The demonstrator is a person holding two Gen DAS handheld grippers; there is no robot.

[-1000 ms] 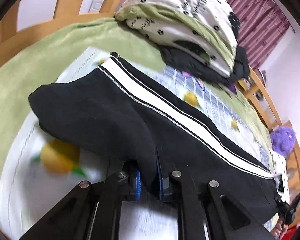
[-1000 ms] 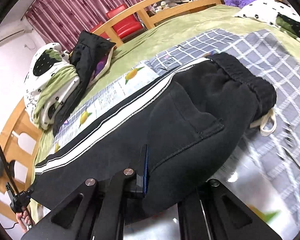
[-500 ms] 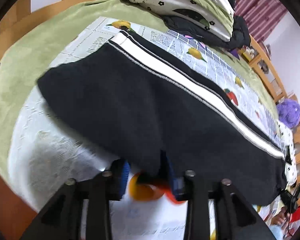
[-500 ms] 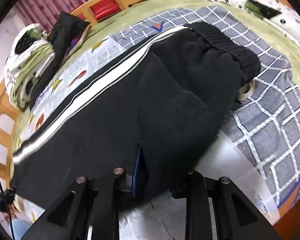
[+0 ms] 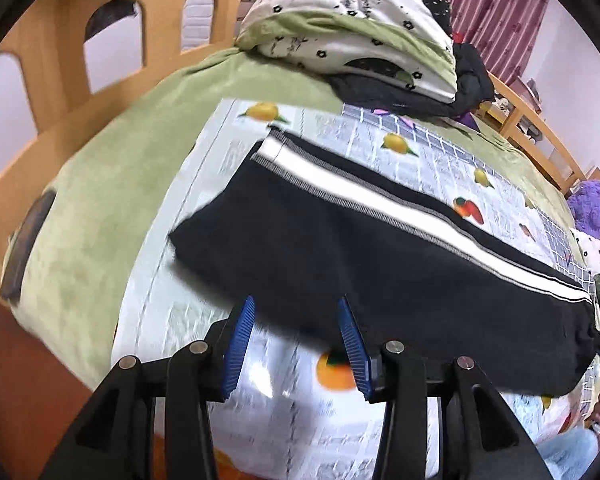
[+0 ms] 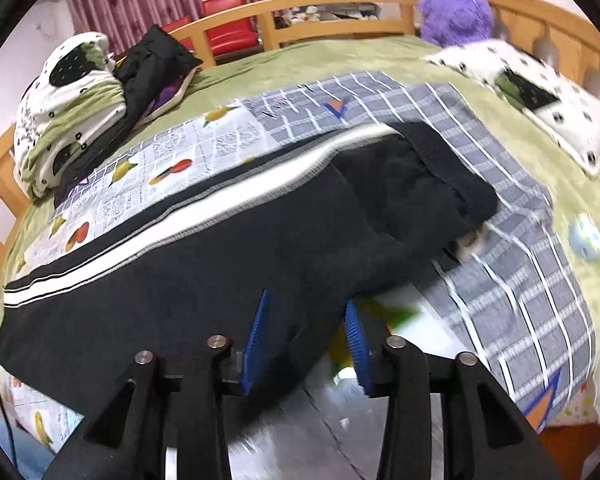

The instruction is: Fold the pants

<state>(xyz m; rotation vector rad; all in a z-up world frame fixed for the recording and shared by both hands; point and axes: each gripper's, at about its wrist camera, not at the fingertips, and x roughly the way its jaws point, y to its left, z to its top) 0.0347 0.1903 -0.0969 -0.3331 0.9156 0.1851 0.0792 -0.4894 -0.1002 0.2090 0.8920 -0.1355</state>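
Pants (image 5: 364, 256) lie flat on the bed, just past your left gripper (image 5: 296, 344) and right gripper (image 6: 306, 340); both are wide open, holding nothing.

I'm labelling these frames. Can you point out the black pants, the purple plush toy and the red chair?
black pants (image 6: 204, 280): right wrist view, leg fabric below the white stripe.
purple plush toy (image 6: 456, 12): right wrist view, furry body.
red chair (image 6: 228, 34): right wrist view, backrest.

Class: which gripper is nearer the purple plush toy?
Right. The right gripper works the waistband end, toward the purple plush toy; the left gripper is at the pants cuff end.
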